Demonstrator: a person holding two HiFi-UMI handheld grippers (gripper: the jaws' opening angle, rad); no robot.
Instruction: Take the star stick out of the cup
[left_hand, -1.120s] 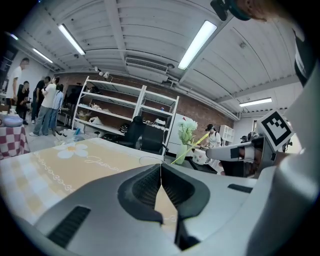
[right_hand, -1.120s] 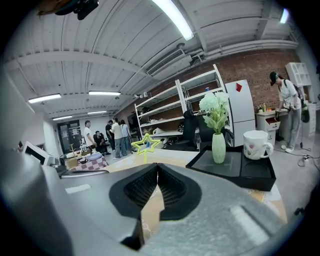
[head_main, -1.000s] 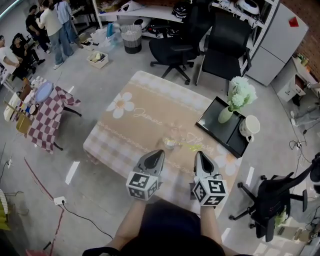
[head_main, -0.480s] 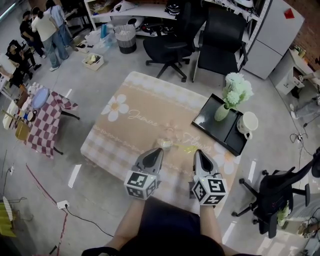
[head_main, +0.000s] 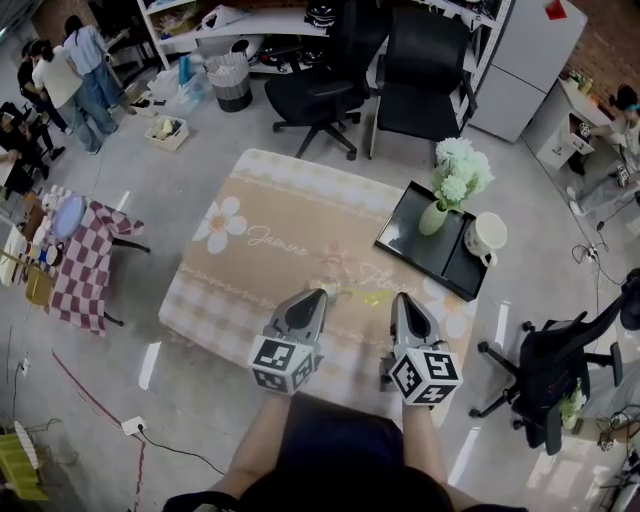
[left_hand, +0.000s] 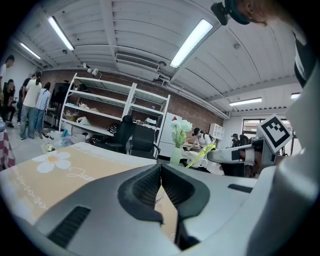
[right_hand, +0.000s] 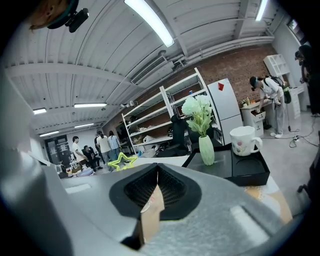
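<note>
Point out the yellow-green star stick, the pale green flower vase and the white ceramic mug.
yellow-green star stick (right_hand: 123, 157): right gripper view, star's top arm.
pale green flower vase (right_hand: 206, 150): right gripper view, body.
white ceramic mug (right_hand: 243, 140): right gripper view, side wall.

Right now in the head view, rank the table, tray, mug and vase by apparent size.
1. Table
2. Tray
3. Mug
4. Vase, counting the vase alone; with its flowers it would outrank the mug.

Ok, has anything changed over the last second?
Nothing clear; only the head view has drifted slightly. The right gripper stays shut on the star stick, which is out of the cup. The left gripper stays shut and empty.
</note>
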